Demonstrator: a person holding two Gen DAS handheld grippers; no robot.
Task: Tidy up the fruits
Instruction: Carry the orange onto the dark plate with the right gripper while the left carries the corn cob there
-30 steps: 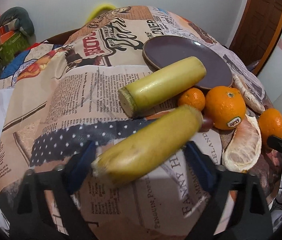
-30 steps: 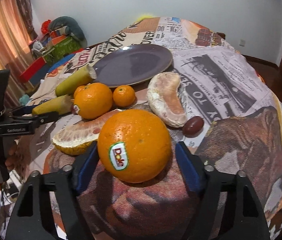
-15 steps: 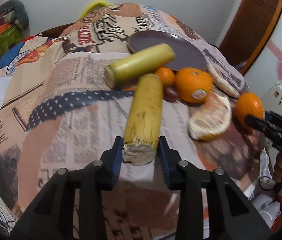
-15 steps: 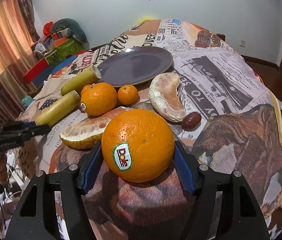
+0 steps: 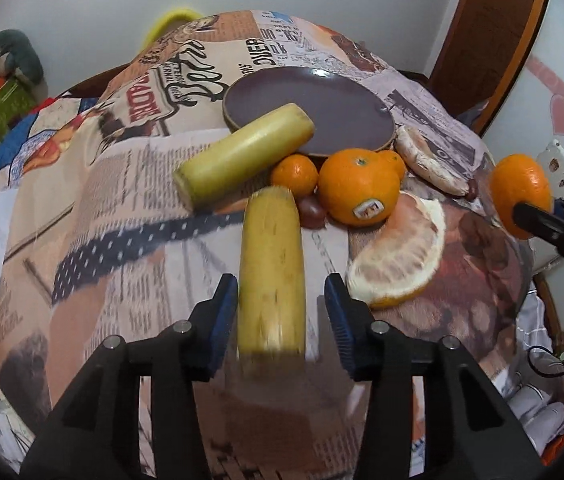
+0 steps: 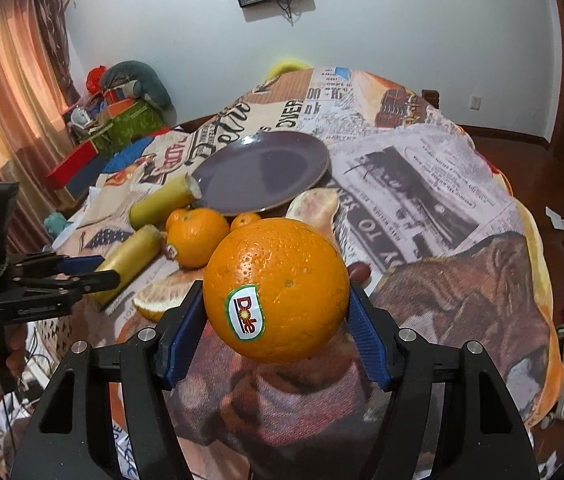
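Note:
My left gripper (image 5: 281, 304) has its jaws around a yellow cane piece (image 5: 272, 268) that points away from me; a small gap shows on the right side, so the grip is unclear. A second cane piece (image 5: 242, 156) leans on the purple plate (image 5: 322, 108). My right gripper (image 6: 276, 320) is shut on a large Dole orange (image 6: 276, 290) and holds it above the table; this orange shows at the right of the left wrist view (image 5: 520, 192). Another stickered orange (image 5: 358, 188), small mandarins (image 5: 294, 174), a pomelo wedge (image 5: 402, 260) and a peeled segment (image 5: 430, 160) lie between.
A dark grape (image 5: 312, 212) lies beside the held cane piece, another (image 6: 358, 270) near the peeled segment. The round table wears a newspaper-print cloth (image 6: 422, 184). Boxes and a cushion (image 6: 122, 112) stand by the curtain at the left. The table edge drops off at the right.
The right gripper has lifted the Dole orange off the cloth. The left gripper's jaws stand slightly wider around the cane piece and the view has shifted a little.

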